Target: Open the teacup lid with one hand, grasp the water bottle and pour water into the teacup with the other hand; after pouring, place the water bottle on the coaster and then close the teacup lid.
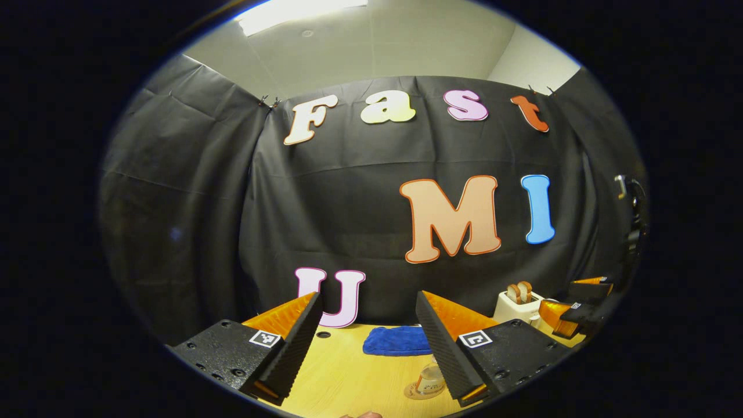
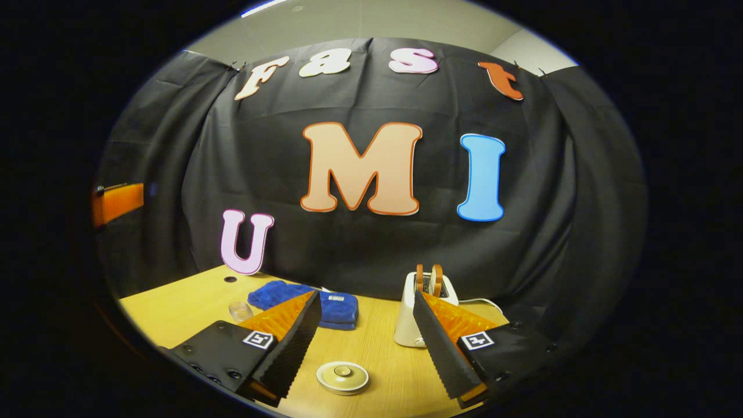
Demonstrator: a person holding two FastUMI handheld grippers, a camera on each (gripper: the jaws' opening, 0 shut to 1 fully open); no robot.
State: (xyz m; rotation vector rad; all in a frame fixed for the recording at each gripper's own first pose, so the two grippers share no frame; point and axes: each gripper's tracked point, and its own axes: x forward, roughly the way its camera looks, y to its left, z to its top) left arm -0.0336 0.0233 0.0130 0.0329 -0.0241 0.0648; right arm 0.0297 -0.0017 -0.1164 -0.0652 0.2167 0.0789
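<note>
My left gripper [image 1: 368,294] is open above the wooden table [image 1: 342,371], nothing between its fingers. Low in the left gripper view, by the right finger, a small clear vessel [image 1: 430,378] stands on a round tan coaster [image 1: 415,392]. My right gripper [image 2: 367,293] is also open and empty. Below its gap in the right gripper view lies a round cream lid with a knob [image 2: 342,377]; what is under it is hidden. The clear vessel [image 2: 240,310] appears again far left on the table. The right gripper's orange fingers [image 1: 572,310] show at the right edge of the left gripper view.
A folded blue cloth [image 2: 334,307] lies at the back of the table [image 2: 174,313], also seen as the blue cloth [image 1: 397,341]. A white toaster with two slices [image 2: 411,319] stands near the wall, behind the right finger. An orange part [image 2: 116,203] shows at the far left.
</note>
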